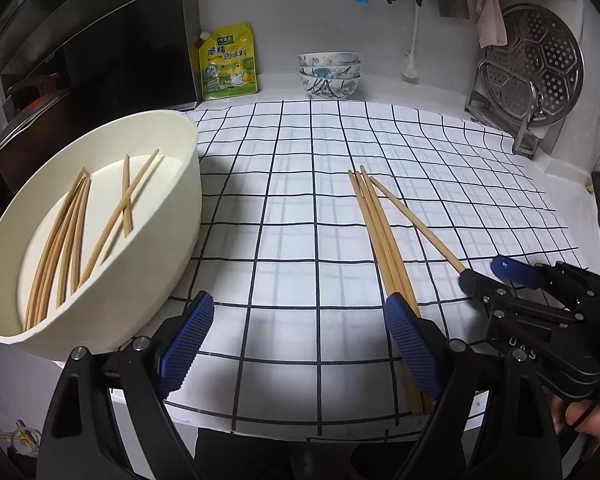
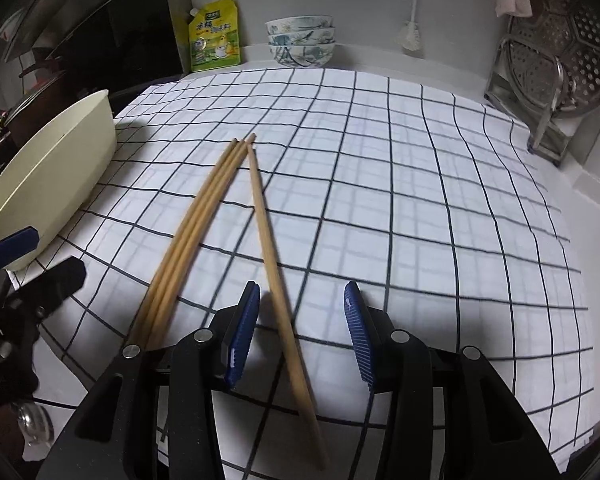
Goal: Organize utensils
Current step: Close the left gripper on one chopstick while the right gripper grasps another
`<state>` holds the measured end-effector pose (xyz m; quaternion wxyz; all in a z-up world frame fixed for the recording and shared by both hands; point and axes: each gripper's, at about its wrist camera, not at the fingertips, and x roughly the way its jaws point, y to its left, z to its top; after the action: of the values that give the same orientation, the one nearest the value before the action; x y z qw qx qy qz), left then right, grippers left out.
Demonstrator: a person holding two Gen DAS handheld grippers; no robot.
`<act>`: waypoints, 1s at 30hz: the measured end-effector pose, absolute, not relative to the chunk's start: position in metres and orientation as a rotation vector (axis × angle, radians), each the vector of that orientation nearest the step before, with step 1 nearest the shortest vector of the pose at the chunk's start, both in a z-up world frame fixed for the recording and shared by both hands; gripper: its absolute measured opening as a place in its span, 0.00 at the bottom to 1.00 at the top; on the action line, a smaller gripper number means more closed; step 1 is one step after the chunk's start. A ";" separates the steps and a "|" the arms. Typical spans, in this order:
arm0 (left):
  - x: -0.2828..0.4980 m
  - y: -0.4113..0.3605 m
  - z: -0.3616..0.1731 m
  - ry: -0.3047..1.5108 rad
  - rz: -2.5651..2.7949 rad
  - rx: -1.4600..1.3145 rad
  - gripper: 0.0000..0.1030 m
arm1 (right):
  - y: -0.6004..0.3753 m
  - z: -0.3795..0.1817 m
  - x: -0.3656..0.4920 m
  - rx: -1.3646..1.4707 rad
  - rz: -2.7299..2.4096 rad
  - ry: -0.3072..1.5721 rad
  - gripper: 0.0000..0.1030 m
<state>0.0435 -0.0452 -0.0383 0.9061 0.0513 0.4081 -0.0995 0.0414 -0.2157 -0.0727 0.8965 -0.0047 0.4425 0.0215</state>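
1. Four pale wooden chopsticks [image 1: 384,240] lie on the checked cloth [image 1: 300,200] that covers the surface. Three of them rest side by side, touching, and the single chopstick [image 2: 278,272] angles away from them, its far tip close to theirs.
2. The white tub [image 1: 160,240] stands at the left edge of the cloth. Inside it lie more chopsticks [image 1: 68,236]: a loose bundle along the left of its floor, and two that cross each other further right.
3. The left gripper [image 1: 300,344] is released, its blue pads wide apart above the cloth; the near ends of the three grouped sticks pass under its right pad.
4. The right gripper [image 2: 300,336] is partly open, and the single chopstick runs between its jaws. No pad presses on it.
5. At the back wall stand a yellow seasoning pouch [image 1: 228,64], three stacked patterned bowls [image 1: 329,74] and a perforated steamer plate [image 1: 540,68] in a metal rack.
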 end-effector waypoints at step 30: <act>0.060 -0.078 -0.071 0.869 -0.202 0.171 0.84 | -0.247 -0.074 0.050 0.056 0.056 0.897 0.41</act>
<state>0.0595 -0.0778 -0.0708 0.8986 0.0825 0.4197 -0.0974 0.0499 -0.2475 -0.0744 0.9004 0.0272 0.4333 0.0269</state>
